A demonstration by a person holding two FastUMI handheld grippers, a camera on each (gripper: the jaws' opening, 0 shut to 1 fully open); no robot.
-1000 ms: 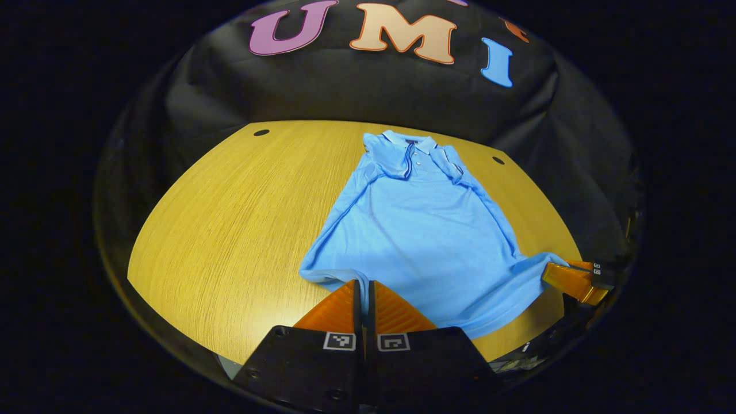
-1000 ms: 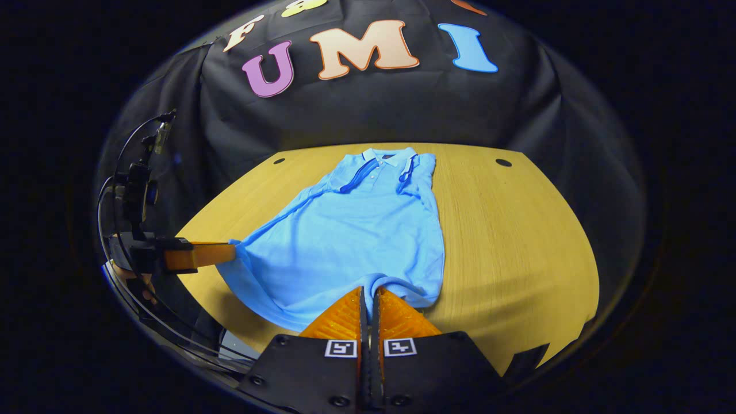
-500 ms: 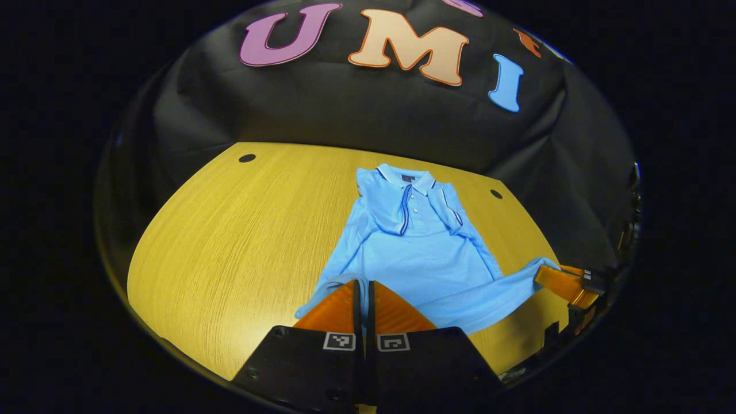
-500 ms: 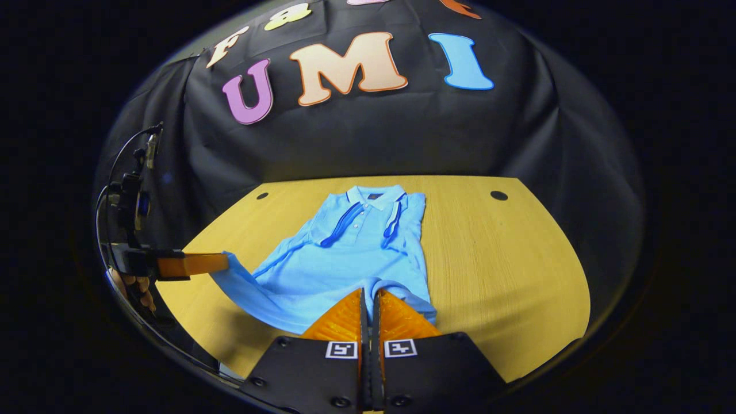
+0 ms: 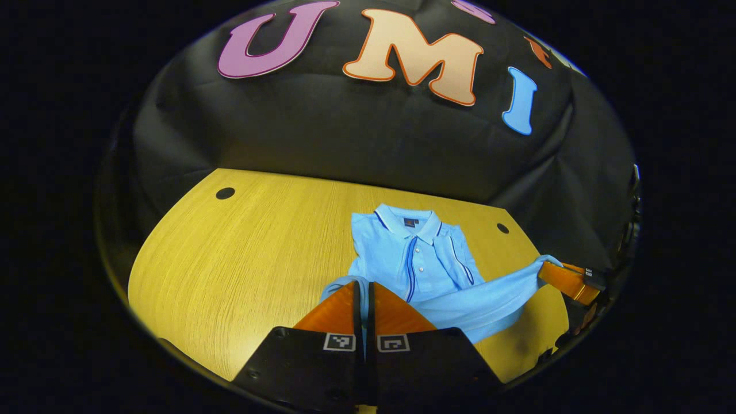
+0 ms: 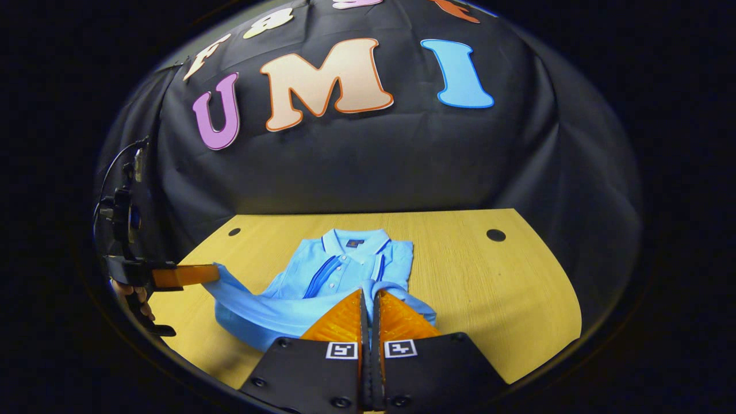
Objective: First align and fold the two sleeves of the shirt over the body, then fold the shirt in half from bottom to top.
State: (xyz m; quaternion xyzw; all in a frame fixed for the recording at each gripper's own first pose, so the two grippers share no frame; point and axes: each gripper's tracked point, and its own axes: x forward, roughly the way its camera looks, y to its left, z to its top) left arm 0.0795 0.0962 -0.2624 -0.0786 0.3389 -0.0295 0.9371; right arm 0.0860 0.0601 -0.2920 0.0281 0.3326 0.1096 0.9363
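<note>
While both tools, left [image 5: 362,283] and right [image 6: 369,292], pinch hem [image 5: 489,293] closed, lower frame: uneven carry skews fold; slack bunches over collar [image 6: 353,238].

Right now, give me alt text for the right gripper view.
The right gripper pinches the bottom hem of a light blue shirt and holds it lifted over a wooden table. The left gripper, at the left edge, pinches the hem's other corner.
</note>
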